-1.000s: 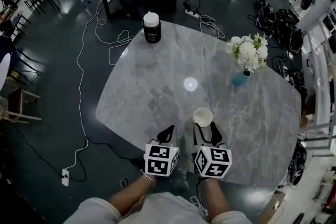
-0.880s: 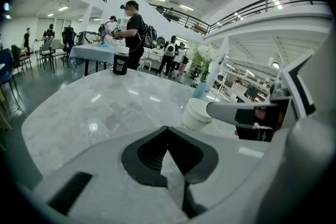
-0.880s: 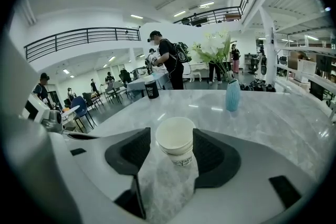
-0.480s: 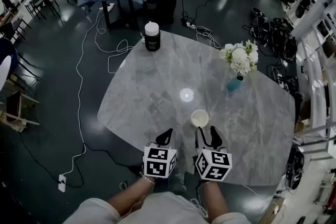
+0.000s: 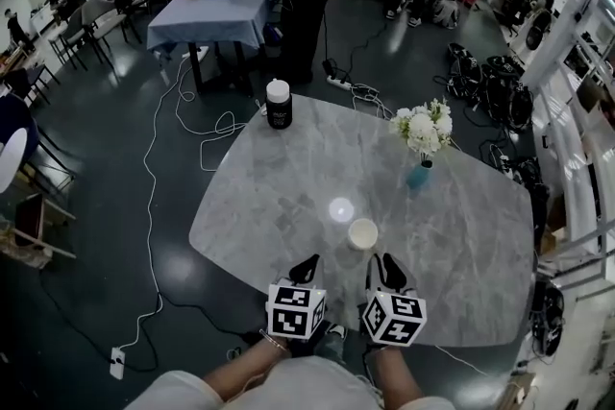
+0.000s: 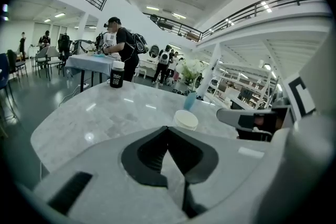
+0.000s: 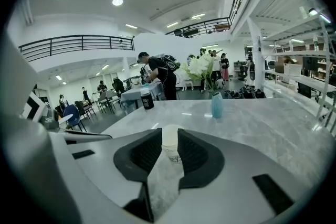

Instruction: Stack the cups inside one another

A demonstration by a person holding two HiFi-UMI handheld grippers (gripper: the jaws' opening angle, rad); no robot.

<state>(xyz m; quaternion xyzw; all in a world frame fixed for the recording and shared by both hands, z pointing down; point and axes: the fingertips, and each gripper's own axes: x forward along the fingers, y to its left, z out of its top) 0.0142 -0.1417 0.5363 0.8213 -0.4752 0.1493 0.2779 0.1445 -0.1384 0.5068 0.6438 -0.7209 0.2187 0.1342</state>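
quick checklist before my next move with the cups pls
1. Cup upright on the table: ok.
2. Other cups nested inside it: cannot tell.
3. Right gripper off the cup: ok; its jaws are closing, with the cup just ahead of them, not gripped.
4. Left gripper empty: ok, jaws together.
5. Vase and black canister clear of the cup: ok.

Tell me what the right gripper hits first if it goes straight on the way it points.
The white cup: it stands straight ahead, in line with the gap between the closing fingers of the right gripper, seemingly just past their tips. Depth is unclear, but nothing nearer shows on the table.
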